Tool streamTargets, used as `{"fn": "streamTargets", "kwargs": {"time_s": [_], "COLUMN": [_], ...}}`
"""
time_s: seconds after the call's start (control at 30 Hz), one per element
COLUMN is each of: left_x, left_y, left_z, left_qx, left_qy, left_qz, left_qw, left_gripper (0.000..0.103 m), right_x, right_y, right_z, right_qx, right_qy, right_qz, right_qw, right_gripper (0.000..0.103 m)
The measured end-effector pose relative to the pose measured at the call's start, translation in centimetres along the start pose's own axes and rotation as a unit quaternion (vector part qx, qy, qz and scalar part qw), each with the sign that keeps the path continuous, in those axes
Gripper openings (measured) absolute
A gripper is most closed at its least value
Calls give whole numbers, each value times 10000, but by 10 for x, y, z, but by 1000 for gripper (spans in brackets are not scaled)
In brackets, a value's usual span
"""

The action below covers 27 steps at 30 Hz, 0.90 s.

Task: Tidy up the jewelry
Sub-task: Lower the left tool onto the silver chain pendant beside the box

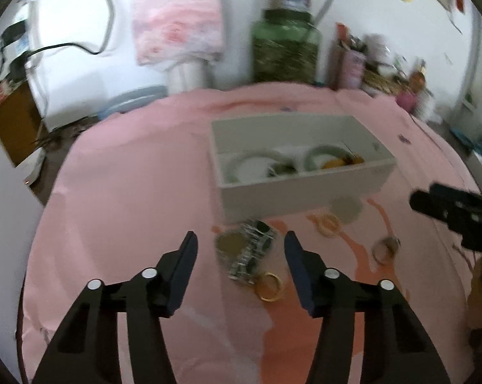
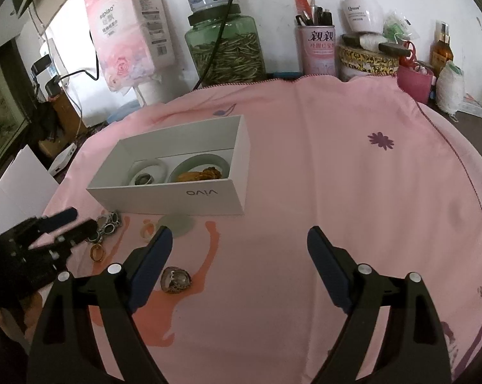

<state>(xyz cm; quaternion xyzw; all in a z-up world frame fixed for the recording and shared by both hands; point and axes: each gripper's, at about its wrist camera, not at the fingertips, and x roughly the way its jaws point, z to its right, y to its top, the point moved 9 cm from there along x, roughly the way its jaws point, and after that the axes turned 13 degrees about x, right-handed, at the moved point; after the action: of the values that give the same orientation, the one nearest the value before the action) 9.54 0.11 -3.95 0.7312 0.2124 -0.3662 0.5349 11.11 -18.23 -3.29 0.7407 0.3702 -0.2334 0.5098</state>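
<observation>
A dark-stoned silver link bracelet lies on the pink cloth, just in front of the white box. My left gripper is open and straddles it, and neither pad touches it. Close by lie a gold ring, a pale ring, a pale green disc and a stone-set ring. The box holds two jade bangles and an amber piece. My right gripper hangs open over bare cloth, the stone-set ring beside its left finger.
A tissue pack, a green jar, a pen tin, bottles and thread spools crowd the wall behind the table. Cables and a white device sit off the left edge. Cloth to the right of the box is bare.
</observation>
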Motion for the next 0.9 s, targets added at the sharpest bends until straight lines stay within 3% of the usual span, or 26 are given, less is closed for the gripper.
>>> {"fn": "streamTargets", "kwargs": {"time_s": [0.13,0.37,0.57,0.67,0.9], "left_x": [8,18,19,16,15], "left_y": [-1,-1,-1,-1,-2], "left_z": [9,16,16,23,31], "left_qx": [126,247,302,341,388], "left_qy": [-84,-251,-189,-436,-605], "left_qz": [-75,-181,-193,-149,-127], "left_qw": [9999,9992,9992,9984,9973], "left_gripper": [53,35,32,20,19], "right_x": [1,4,5,5,4], "right_y": [-1,-5,-6,-7,-7], "right_z": [0,-2,-5,-7,-8], "right_qx": [0,-36,-88,-123,-126], "right_qy": [2,7,22,20,15], "right_qz": [-19,-97,-118,-115,-87], "right_qw": [10000,9999,9999,9999,9999], "right_gripper": [82,82,82,82,82]}}
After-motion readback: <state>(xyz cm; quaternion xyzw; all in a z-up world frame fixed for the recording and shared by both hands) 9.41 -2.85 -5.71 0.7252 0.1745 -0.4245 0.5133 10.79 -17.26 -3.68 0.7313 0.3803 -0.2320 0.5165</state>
